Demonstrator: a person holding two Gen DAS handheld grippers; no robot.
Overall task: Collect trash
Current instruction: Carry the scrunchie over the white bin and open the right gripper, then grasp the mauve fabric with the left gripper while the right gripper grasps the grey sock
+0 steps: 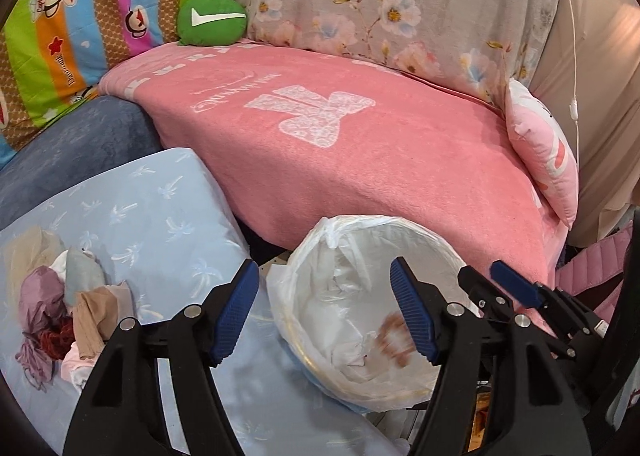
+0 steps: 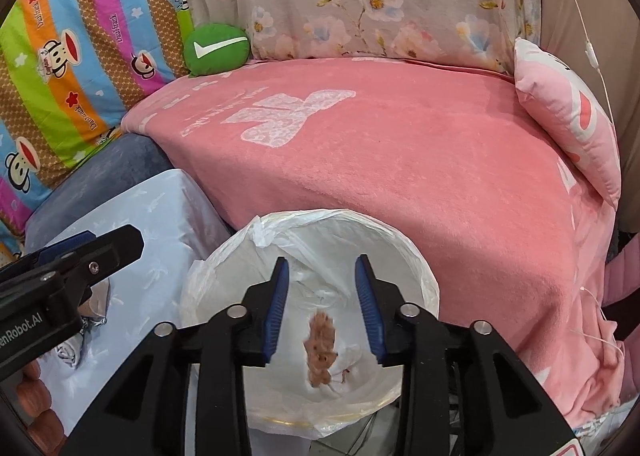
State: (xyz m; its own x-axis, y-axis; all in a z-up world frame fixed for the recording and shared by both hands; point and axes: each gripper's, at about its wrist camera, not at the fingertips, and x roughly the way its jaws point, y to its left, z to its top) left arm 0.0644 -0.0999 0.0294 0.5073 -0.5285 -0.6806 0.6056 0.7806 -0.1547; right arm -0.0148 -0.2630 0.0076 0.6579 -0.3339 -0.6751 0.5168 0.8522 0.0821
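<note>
Leftmost, a pile of crumpled cloths (image 1: 60,308) is seen lying on a pale blue sheet (image 1: 152,208). Beside it, the left hand-held gripper (image 1: 324,312) is held with its jaws spread and nothing between the pads. Just past it, a bin lined with a white bag (image 2: 256,236) is set against a pink blanket (image 2: 400,160). Over the bin, the right hand-held gripper (image 2: 322,306) is held with its jaws parted and gripping nothing. A brownish scrap of trash (image 2: 320,348), blurred, is seen below the pads, inside the bag. Whether it is resting there or in mid-air cannot be told.
</note>
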